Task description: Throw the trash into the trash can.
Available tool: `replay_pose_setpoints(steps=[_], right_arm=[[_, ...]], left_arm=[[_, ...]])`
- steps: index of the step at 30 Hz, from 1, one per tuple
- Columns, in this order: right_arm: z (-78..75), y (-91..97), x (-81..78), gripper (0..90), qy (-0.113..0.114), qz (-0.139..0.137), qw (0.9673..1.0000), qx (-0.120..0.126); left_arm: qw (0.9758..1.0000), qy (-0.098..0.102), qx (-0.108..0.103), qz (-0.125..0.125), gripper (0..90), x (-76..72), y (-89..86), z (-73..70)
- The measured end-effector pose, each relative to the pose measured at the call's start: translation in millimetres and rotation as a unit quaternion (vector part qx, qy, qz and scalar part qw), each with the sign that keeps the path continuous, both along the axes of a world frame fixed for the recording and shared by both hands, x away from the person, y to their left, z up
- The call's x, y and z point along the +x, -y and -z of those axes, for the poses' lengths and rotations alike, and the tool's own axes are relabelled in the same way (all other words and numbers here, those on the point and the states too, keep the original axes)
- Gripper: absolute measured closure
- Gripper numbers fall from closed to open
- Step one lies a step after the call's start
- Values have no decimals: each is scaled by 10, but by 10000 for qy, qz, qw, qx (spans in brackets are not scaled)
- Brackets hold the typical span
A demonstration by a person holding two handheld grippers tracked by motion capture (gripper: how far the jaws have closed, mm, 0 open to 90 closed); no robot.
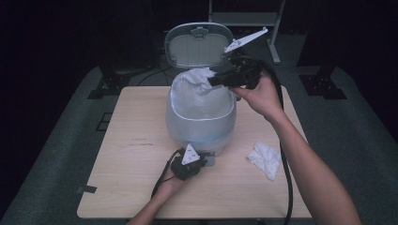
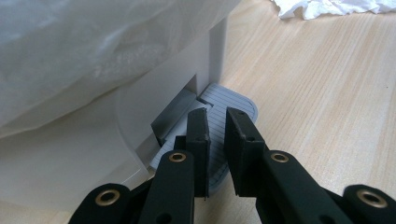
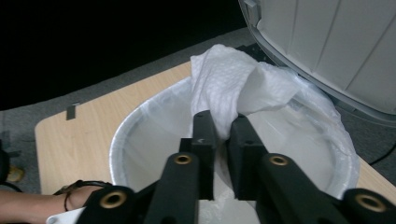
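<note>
Tissue (image 3: 233, 88), white and crumpled, hung pinched between the black jaws of the right gripper (image 3: 223, 128), right over the open mouth of the pedal bin (image 1: 201, 119). In the high view the wad (image 1: 199, 78) sat at the bin's far rim, with the right gripper (image 1: 217, 79) reaching in from about 3 o'clock and the person's right hand (image 1: 260, 96) wrapped around its body. The jaws stood only a narrow gap apart, with the paper caught in that gap.

A thin plastic liner (image 3: 336, 135) lined the bin and folded over its rim. The grey lid (image 1: 199, 44) stood tipped up at 12 o'clock behind the opening.

At the bin's foot, about 6 o'clock, the left gripper (image 2: 217, 119) had its jaws drawn close together with nothing between them, their tips down on the ribbed grey pedal (image 2: 238, 105). In the high view the left gripper (image 1: 202, 161) lay low against the bin's base, held by the left hand (image 1: 171, 185).

A second crumpled tissue (image 1: 266, 159) lay on the wooden table (image 1: 131, 159) at roughly 4 o'clock from the bin, well apart from both grippers.
</note>
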State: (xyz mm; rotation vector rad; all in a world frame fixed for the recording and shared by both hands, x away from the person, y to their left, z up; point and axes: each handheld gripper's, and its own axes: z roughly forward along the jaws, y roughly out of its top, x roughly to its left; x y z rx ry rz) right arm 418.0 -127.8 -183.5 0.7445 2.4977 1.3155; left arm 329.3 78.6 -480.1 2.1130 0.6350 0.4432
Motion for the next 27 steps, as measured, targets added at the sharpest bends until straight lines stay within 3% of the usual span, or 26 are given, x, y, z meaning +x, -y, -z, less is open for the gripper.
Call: replay_pose_setpoints(steps=[8,27], right_arm=[[41,-75,31,761,-10,3,9999,-142],[102,82,-18,730,-80,13,10000,8]], left_arm=[[10000,3,7,1,797,-1,0,0],[10000,20,43,12,796,-2,-2,-3]])
